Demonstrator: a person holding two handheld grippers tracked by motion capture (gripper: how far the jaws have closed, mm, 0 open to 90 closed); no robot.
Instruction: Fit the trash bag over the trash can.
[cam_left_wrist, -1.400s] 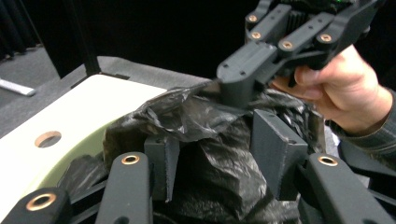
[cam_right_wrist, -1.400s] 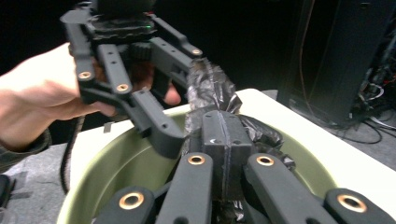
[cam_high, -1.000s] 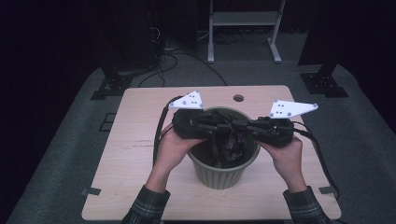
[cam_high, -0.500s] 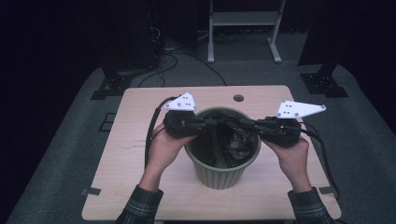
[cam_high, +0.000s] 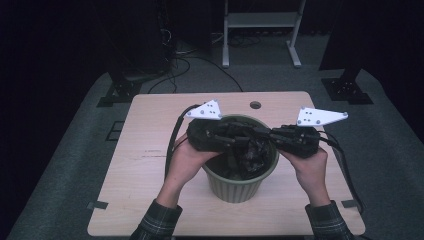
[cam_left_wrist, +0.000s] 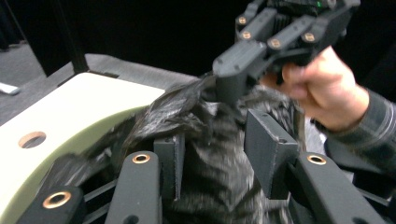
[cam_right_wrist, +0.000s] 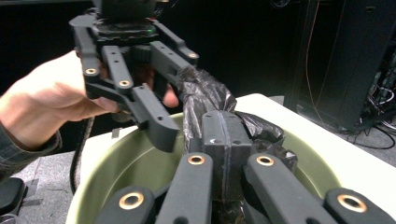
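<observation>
A pale green ribbed bin (cam_high: 235, 187) stands at the middle of the wooden table (cam_high: 145, 150), and a crumpled black plastic bag (cam_high: 250, 155) sits inside it. My right gripper (cam_right_wrist: 224, 135) is shut on a pulled-up fold of the bag (cam_right_wrist: 205, 98) above the bin's rim (cam_right_wrist: 116, 158). My left gripper (cam_left_wrist: 219, 154) faces it, open, with the bag (cam_left_wrist: 173, 107) bunched between its jaws. From above, the left gripper (cam_high: 244, 133) and the right gripper (cam_high: 268, 134) nearly meet over the bin's mouth. The right gripper (cam_left_wrist: 229, 81) pinches the bag just beyond my left jaws.
A round hole (cam_high: 255, 105) is in the table behind the bin. Cables trail from both grippers over the table. On the dark floor behind stand a white frame (cam_high: 260, 20) and black stand bases (cam_high: 345, 90). Bare wood lies left and right of the bin.
Half a second ago the grippers were apart at the bin's two sides. Both have come back together over its middle, and the right one holds a fold of the bag.
</observation>
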